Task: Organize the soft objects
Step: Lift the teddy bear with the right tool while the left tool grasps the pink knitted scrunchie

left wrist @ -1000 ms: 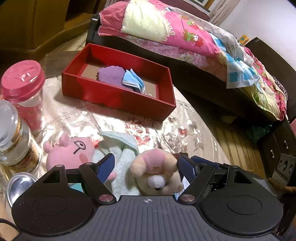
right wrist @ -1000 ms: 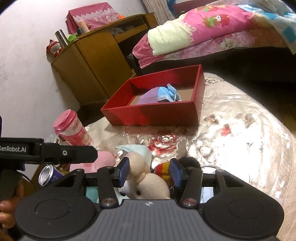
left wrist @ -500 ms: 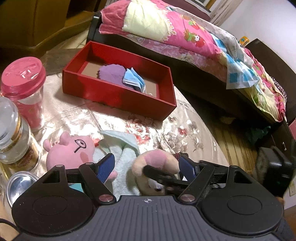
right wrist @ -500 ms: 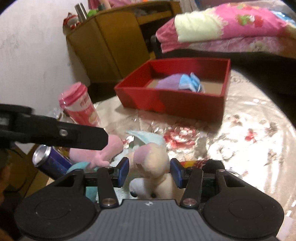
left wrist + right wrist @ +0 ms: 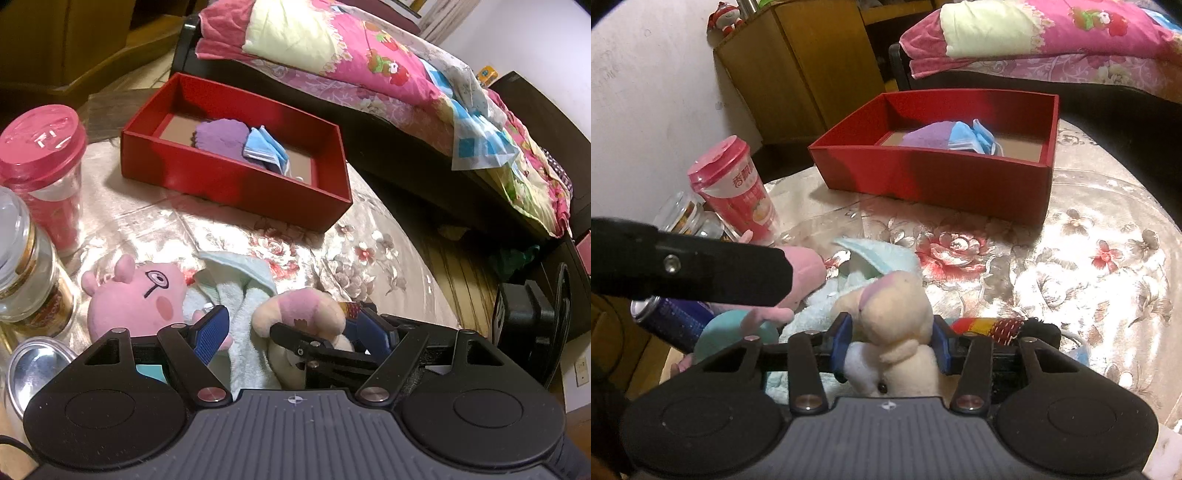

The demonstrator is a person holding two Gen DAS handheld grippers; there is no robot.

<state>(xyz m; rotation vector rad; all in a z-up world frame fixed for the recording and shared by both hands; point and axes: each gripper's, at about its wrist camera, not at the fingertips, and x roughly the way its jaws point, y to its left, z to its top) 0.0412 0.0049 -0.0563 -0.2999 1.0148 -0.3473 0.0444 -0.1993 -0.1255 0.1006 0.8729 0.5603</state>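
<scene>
A beige plush toy (image 5: 894, 314) with a pink ear lies on a light blue towel (image 5: 875, 258) at the near edge of the table. My right gripper (image 5: 892, 343) is closing on it, and both blue pads press its sides. My left gripper (image 5: 291, 330) stands open and still over the towel (image 5: 243, 280), with the beige plush (image 5: 306, 310) and a black right finger between its pads. A pink pig plush (image 5: 136, 299) lies just left. Farther back, the red box (image 5: 236, 181) holds a purple cloth (image 5: 221, 138) and a blue face mask (image 5: 266, 149).
A pink lidded cup (image 5: 44, 155), a glass jar (image 5: 22, 266) and a metal can (image 5: 33, 365) stand at the left. A blue can (image 5: 668, 321) lies near. A striped item (image 5: 990, 326) sits right of the plush. A bed (image 5: 369, 62) and wooden cabinet (image 5: 798, 66) are behind.
My right gripper came in over the beige plush and its jaws narrowed onto the toy. Its black finger now shows in the left wrist view. The left gripper stayed put.
</scene>
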